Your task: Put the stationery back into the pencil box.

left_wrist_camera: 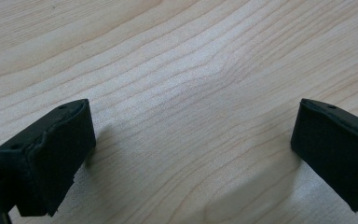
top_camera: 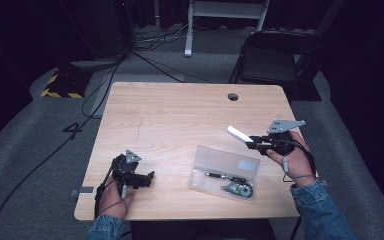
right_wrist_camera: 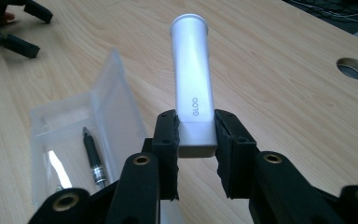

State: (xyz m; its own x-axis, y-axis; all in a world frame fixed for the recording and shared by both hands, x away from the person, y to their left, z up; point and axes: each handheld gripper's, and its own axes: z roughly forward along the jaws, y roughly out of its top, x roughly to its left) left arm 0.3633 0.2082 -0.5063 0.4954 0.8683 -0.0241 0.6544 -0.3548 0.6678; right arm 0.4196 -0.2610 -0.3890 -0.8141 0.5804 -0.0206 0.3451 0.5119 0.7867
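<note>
My right gripper (right_wrist_camera: 196, 135) is shut on a white glue stick (right_wrist_camera: 193, 88) marked GLOO, its pads pressing the tube's flat lower end. In the high view this glue stick (top_camera: 237, 133) is held above the table's right side, pointing left, just beyond the clear plastic case (top_camera: 224, 172). The open case (right_wrist_camera: 70, 135) holds a black pen (right_wrist_camera: 93, 158) and a small round item (top_camera: 240, 189). My left gripper (top_camera: 142, 178) rests near the table's front left, open, with bare wood between its pads (left_wrist_camera: 51, 154).
The wooden table (top_camera: 180, 115) has a cable hole (top_camera: 233, 96) near its far edge. A black folding chair (top_camera: 270, 60) stands behind the table at the right, and cables run over the grey floor at the left.
</note>
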